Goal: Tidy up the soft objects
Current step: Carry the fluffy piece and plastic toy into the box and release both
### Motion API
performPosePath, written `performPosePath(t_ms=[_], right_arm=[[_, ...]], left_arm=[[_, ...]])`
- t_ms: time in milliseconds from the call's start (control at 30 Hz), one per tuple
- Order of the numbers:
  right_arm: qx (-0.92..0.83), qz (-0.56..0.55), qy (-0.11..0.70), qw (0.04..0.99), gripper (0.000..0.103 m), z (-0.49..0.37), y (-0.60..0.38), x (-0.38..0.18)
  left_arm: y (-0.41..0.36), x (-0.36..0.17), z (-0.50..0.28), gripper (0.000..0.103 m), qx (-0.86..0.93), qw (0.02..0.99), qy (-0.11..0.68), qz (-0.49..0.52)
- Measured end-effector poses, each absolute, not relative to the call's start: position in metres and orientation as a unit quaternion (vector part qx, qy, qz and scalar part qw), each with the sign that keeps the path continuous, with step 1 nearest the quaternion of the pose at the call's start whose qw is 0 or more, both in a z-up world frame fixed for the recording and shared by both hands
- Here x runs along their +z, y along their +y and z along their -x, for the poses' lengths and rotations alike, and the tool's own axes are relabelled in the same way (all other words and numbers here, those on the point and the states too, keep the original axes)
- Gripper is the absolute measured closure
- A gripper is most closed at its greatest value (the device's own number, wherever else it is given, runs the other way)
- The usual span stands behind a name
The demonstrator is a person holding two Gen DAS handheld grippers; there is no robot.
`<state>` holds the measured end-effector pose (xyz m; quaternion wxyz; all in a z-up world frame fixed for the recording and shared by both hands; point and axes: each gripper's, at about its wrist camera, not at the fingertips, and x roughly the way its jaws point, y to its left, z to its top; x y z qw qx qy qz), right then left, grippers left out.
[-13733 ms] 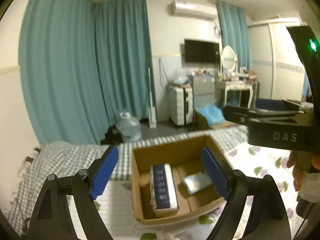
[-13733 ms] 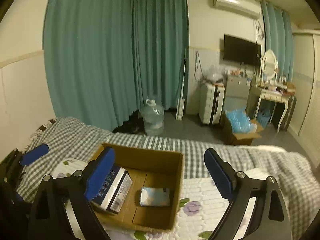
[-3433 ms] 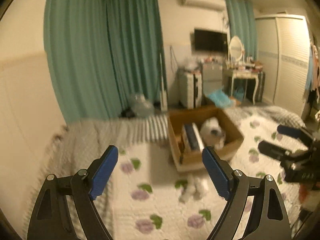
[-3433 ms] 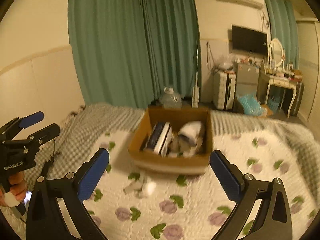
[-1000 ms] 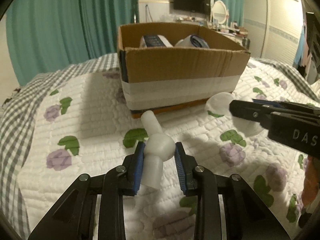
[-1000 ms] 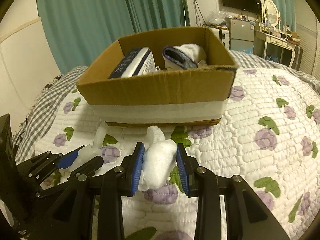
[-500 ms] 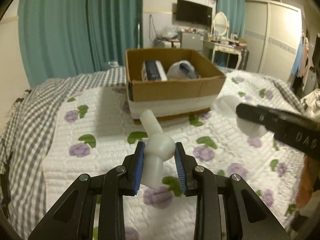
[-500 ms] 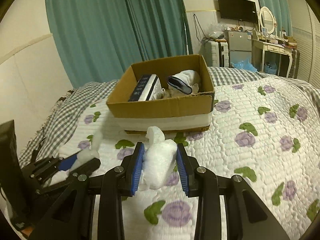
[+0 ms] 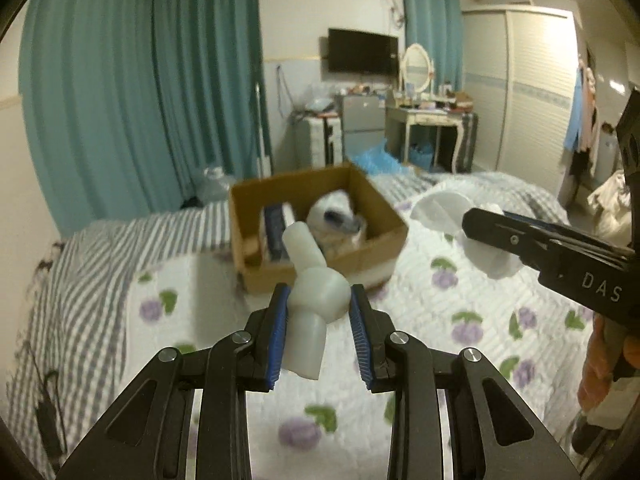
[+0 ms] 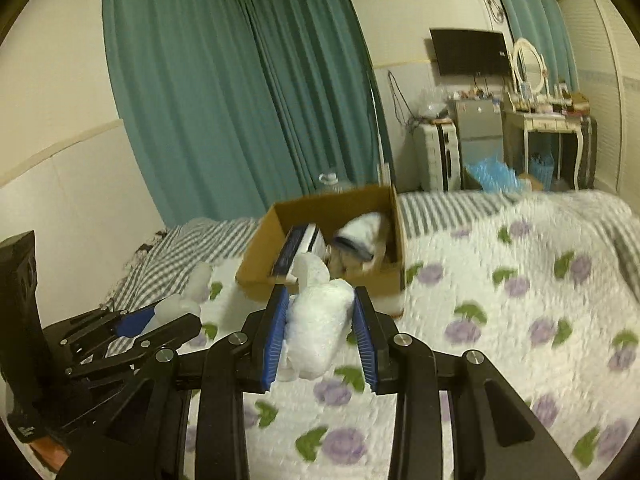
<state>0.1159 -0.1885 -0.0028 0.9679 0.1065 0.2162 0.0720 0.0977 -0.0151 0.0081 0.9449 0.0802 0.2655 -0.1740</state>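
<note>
Left wrist view looks over a bed spread with a white quilt printed with purple flowers, a grey checked blanket beyond it. On the quilt sits an open cardboard box holding a dark blue packet and a white bundle. Raised above the quilt, the left hand-held gripper pinches a smooth white foam piece between narrow blue pads. In the right wrist view, the right hand-held gripper is clamped on a textured white foam roll, also off the quilt, with the box just ahead.
</note>
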Motion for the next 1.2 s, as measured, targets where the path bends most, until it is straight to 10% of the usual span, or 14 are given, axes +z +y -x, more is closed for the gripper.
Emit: performPosePath(t_ms=[600, 767, 933, 1067, 1200], right_arm=[[0.079, -0.07, 0.226, 0.968, 0.071, -0.285, -0.229, 0.012], [0.086, -0.089, 0.237, 0.963, 0.071, -0.314, -0.236, -0.011], [0.092, -0.103, 0.251, 0.958, 0.07, -0.33, -0.236, -0.027], [0.094, -0.101, 0.261, 0.955, 0.019, -0.334, -0.229, -0.029], [0.069, -0.109, 0.26, 0.957, 0.018, -0.319, -0.228, -0.016]], left_arm=[[-0.068, -0.031, -0.263, 0.068, -0.183, 0.933, 0.304, -0.065], [-0.068, -0.041, -0.273, 0.034, -0.151, 0.941, 0.284, -0.102], [-0.052, -0.038, -0.269, 0.033, -0.124, 0.95, 0.268, -0.101], [-0.037, -0.032, -0.261, 0.033, -0.111, 0.953, 0.262, -0.099], [-0.023, -0.012, -0.243, 0.033, -0.104, 0.958, 0.251, -0.097]])
